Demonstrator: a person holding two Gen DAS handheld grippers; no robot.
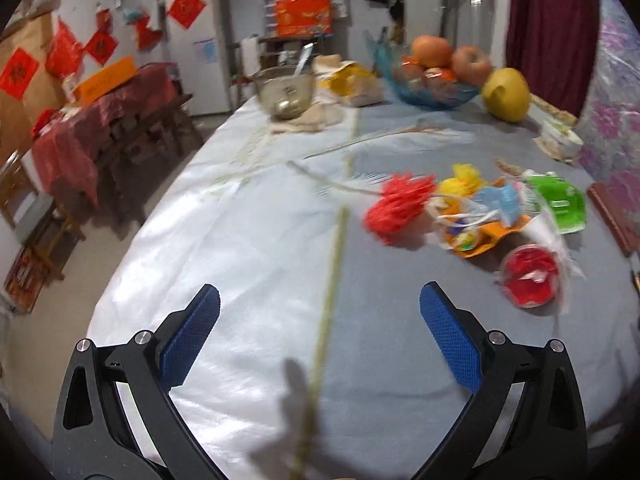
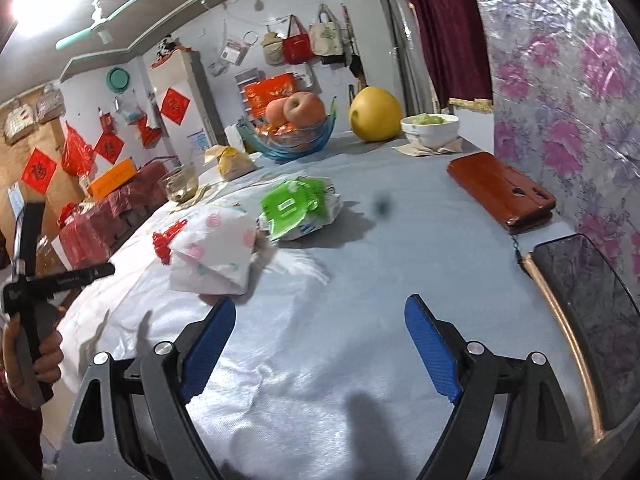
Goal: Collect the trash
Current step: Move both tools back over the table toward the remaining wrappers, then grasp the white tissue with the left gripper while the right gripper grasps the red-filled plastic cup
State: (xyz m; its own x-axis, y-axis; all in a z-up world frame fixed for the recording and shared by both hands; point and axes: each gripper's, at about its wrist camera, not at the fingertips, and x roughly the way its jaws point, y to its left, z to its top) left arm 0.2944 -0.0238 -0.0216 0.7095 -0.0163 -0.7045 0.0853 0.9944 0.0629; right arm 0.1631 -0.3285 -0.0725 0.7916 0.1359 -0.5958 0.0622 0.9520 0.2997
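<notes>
I keep both jaws spread wide and empty, since nothing is picked yet. From the left hand-held gripper (image 1: 320,340) the trash sits in a loose heap at about two o'clock on the worktop (image 1: 240,240) — a red tassel (image 1: 396,206), orange wrapper (image 1: 480,232), green packet (image 1: 560,204), red cup (image 1: 530,276). The right hand-held gripper (image 2: 320,344) sees the heap at eleven o'clock, with a printed paper bag (image 2: 212,256) hiding most of it. Only this view shows the phones at the wall — brown case (image 2: 500,192), dark one (image 2: 588,300) — and the hand (image 2: 44,356) gripping the other tool.
</notes>
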